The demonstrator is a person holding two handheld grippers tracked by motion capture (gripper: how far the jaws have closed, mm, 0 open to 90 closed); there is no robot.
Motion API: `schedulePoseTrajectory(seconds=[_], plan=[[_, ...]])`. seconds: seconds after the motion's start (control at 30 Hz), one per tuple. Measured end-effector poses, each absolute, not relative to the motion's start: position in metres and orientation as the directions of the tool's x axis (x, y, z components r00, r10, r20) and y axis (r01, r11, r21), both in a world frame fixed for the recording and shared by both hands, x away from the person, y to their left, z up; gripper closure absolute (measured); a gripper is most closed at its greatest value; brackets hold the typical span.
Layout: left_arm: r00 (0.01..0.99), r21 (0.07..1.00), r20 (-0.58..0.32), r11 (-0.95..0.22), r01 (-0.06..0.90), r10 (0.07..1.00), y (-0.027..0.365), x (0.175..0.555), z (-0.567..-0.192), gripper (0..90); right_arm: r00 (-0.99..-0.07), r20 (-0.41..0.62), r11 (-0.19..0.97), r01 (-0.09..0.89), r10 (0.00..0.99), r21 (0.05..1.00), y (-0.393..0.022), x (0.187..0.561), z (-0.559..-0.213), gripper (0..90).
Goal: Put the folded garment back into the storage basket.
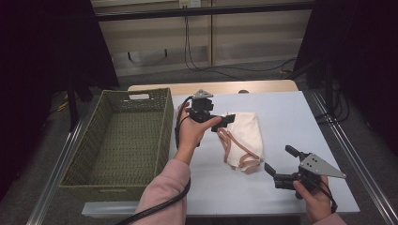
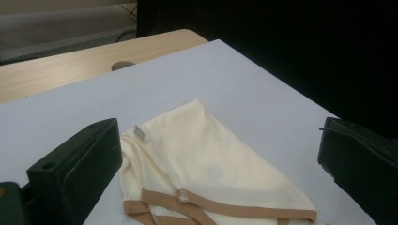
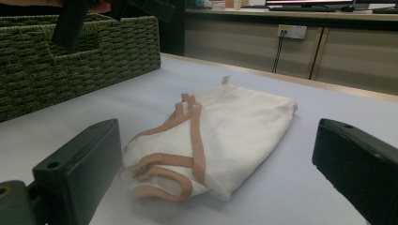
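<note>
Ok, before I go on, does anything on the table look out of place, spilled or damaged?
Nothing stands out. The folded cream garment lies flat on the table, its tan straps loose on top, no stains or tears visible. The green woven basket sits upright beside it. Both grippers, left and right, are open and off the cloth.

Dim, even light is falling from overhead onto the pale blue table (image 1: 281, 122), leaving the room's sides sinking into near black. Soft shadows are pooling under the folded cream garment (image 3: 225, 136) and inside the woven basket (image 1: 112, 140). No glare is showing. The near black jaws are blurring in both gripper views, and fine grain is softening all three pictures.
</note>
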State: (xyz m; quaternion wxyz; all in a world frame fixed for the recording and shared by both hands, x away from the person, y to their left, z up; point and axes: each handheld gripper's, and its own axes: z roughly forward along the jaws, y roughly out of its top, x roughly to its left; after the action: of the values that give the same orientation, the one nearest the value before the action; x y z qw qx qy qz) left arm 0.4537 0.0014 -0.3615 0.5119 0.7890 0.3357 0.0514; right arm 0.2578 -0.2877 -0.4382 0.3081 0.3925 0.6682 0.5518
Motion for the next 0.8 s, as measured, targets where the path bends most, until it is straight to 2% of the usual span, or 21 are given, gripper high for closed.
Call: schedulePoseTrajectory(seconds=[0.8], plan=[[0.745, 0.830, -0.287, -0.233, 0.507, 0.602, -0.015, 0.475, -0.396, 0.1, -0.501, 0.021, 0.084, 0.187, 0.865, 0.979, -0.288, 0.258, -0.438, 1.7]])
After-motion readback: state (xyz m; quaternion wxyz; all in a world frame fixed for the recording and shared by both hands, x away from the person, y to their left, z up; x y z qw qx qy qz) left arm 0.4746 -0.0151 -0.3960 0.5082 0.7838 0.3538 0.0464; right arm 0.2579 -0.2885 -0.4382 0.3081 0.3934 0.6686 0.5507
